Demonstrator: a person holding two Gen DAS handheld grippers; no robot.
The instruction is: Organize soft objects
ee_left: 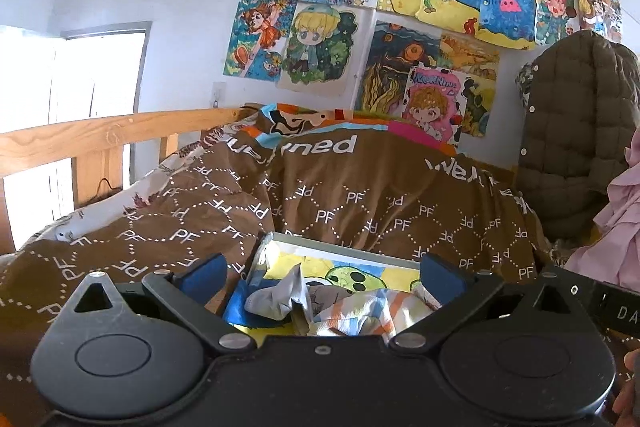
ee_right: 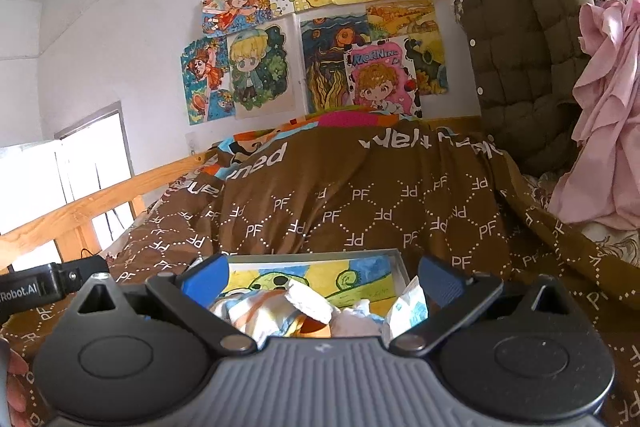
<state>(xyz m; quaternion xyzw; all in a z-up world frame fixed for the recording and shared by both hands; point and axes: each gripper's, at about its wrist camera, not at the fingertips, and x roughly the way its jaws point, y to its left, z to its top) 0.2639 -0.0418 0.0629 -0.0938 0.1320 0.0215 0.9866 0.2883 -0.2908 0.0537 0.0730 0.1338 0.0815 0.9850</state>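
Observation:
A shallow box (ee_left: 332, 249) with a yellow and green cartoon picture inside lies on the brown quilt (ee_left: 360, 203). It holds small soft pieces: a grey cloth (ee_left: 276, 297) and an orange-striped white one (ee_left: 356, 311). My left gripper (ee_left: 320, 277) is open, its blue fingers either side of these pieces, above the box. In the right wrist view the same box (ee_right: 396, 259) holds a striped cloth (ee_right: 256, 311), a white round piece (ee_right: 310, 301) and a white-blue piece (ee_right: 408, 307). My right gripper (ee_right: 324, 277) is open above them, holding nothing.
A wooden bed rail (ee_left: 100, 135) runs along the left. A quilted olive jacket (ee_left: 576, 123) and pink clothing (ee_right: 608, 107) hang at the right. Drawings (ee_left: 320, 43) cover the wall behind the bed. The other gripper's body (ee_right: 48, 285) shows at the left edge.

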